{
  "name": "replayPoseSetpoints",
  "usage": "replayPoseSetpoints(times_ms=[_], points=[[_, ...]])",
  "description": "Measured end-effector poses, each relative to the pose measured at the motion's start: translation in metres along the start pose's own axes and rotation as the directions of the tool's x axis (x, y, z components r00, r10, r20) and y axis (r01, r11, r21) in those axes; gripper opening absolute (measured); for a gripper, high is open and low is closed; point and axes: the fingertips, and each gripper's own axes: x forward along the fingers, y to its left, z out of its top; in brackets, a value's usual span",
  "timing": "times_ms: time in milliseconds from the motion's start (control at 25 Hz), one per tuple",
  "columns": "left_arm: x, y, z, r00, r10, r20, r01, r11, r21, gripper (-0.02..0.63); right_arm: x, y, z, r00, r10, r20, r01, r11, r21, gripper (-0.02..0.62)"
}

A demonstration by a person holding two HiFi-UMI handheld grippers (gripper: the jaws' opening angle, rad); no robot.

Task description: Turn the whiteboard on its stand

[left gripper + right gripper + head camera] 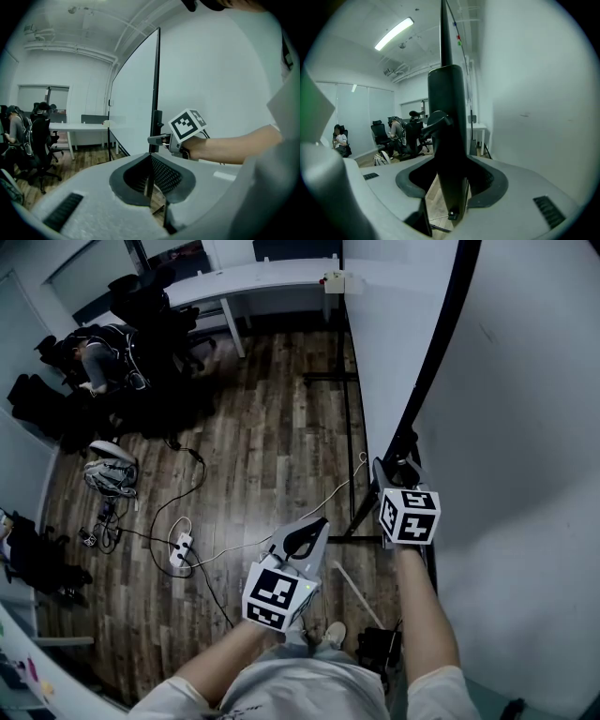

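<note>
The whiteboard [525, 427] stood upright on its stand [349, 418], filling the right side of the head view, with its black frame edge [441, 343] running along its left border. The right tool [401, 470] was at that edge. In the right gripper view the frame rose between its jaws, which stood apart on either side of it with a gap showing on each side, so the pads did not press on it.

The left tool [319, 526] hung to the left, clear of the board, with its jaws together and nothing between them.

Below lay a wood floor [262, 427] with a white power strip [181, 547] and a backpack [111, 474] well left of the stand. Farther off, a person [98, 362] sat among black office chairs near a long white counter [253, 282].
</note>
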Motion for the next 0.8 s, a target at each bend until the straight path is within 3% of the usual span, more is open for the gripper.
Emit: replayPoseSetpoints(times_ms=[440,800], points=[[-0.027,-0.004,0.001,1.000,0.024,0.011,-0.024,1.000,-0.012,0.011,-0.019,0.013,-0.002,1.000,-0.021,-0.003,0.021,1.000,0.001,0.192],[-0.041,-0.017,-0.010,1.000,0.012,0.011,-0.012,1.000,-0.022,0.011,-0.058,-0.020,-0.019,0.996,-0.089,-0.005,0.089,0.996,0.027,0.192]])
